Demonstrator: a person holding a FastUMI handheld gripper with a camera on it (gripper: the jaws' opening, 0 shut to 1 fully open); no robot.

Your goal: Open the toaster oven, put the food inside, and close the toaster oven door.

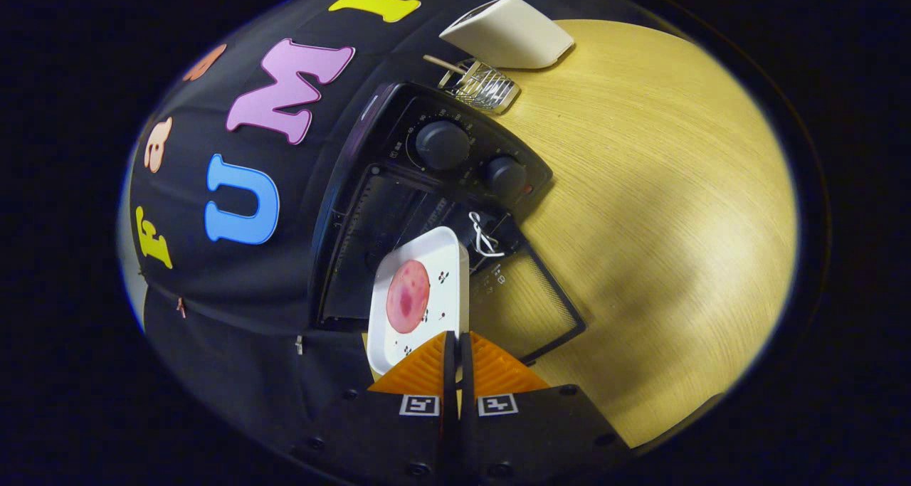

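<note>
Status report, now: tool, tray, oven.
Tool shut on tray edge. Tray with meat slice at open oven mouth. Door down, nothing blocking.

We see a sharp, evenly bright picture, bent hard toward its rim by the fisheye lens. A broad soft shadow lies across the wooden table [662, 208]. The toaster oven [398, 208] cavity stays dark, with faint reflections on its glass door [530, 304]. Nothing looks motion-blurred.
</note>
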